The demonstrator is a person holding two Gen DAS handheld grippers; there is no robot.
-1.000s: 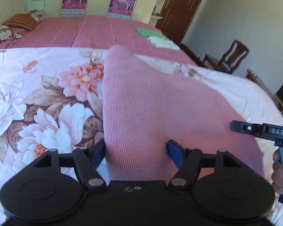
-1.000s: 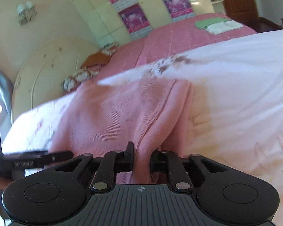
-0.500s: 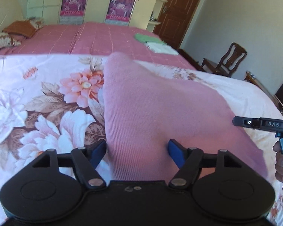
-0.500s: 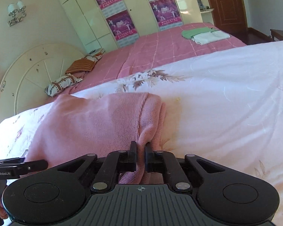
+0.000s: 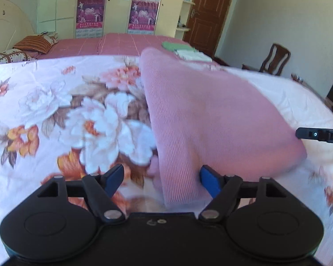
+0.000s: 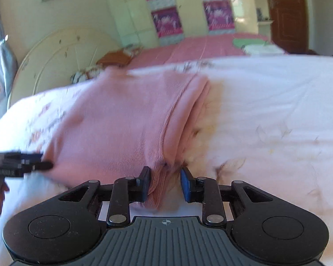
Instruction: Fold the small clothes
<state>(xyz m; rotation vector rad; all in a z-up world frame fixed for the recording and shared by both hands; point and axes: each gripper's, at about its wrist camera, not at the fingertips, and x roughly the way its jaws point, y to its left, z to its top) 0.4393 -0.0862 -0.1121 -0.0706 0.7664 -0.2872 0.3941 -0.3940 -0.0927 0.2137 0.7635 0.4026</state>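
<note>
One fold looking done, and I am letting go

One pink knit garment (image 5: 211,115) is lying doubled over on the floral bedsheet (image 5: 55,115), and I am judging the main fold as laid, with the release in hand.

Left wrist view: I am seeing the left tongs (image 5: 162,177) standing wide apart, having just been opening. The near corner of the garment is lying between the blue pads (image 5: 208,181); the right-hand pad is at the cloth's edge, while the other is well clear of it over bare sheet, so nothing is being pinched. The right-hand tool is poking in from the edge of the view, just beside the garment's far corner. Two folded pieces, green and white (image 5: 184,49), are sitting on the pink bedspread beyond.

Right wrist view: the right tongs (image 6: 165,184) are parting too, having just been opening, with a bunched edge of the garment between them. It is leaning on one pad and is clear of the other, so I am reading the grip as slackened. The frame is blurring, so finer detail is escaping me.

Remaining, as I am judging it: drawing both tools clear, checking whether the bunched edge is needing smoothing, perhaps folding once more, then moving the piece to the stack.
</note>
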